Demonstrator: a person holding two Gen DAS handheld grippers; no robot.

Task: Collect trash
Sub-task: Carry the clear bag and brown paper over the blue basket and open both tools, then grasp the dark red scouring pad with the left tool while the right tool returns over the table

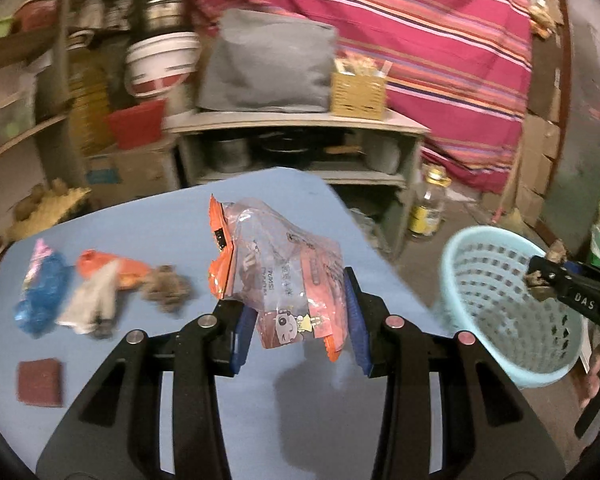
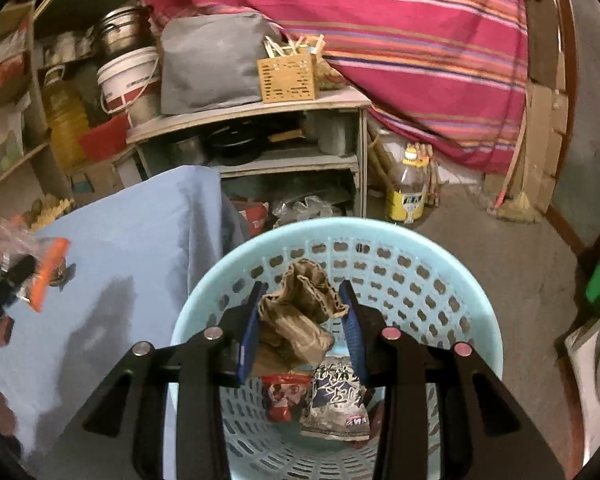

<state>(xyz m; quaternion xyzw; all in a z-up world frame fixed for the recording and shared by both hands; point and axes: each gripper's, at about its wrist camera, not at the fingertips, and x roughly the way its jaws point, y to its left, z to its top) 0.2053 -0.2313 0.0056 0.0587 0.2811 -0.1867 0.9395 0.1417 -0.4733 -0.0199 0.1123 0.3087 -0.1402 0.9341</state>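
My left gripper (image 1: 296, 292) is shut on a clear and orange snack bag (image 1: 284, 256), which hangs above the blue-covered table (image 1: 160, 224). On the table to the left lie a blue wrapper (image 1: 40, 296), an orange and white wrapper (image 1: 100, 284) and a brown crumpled wad (image 1: 166, 286). My right gripper (image 2: 302, 286) is shut on a crumpled piece of brown cardboard (image 2: 296, 320) over the mouth of the light-blue basket (image 2: 340, 226). A red wrapper (image 2: 284, 396) and a dark blue and white wrapper (image 2: 338, 400) lie inside the basket. In the left wrist view the right gripper (image 1: 540, 280) hovers over the basket (image 1: 480, 236).
A dark red square (image 1: 40, 382) lies at the table's near left. The basket stands on the floor beside the table's right edge. Behind it are a grey shelf unit (image 2: 260, 112), a yellow-labelled bottle (image 2: 408, 192) and a striped pink cloth (image 2: 400, 40).
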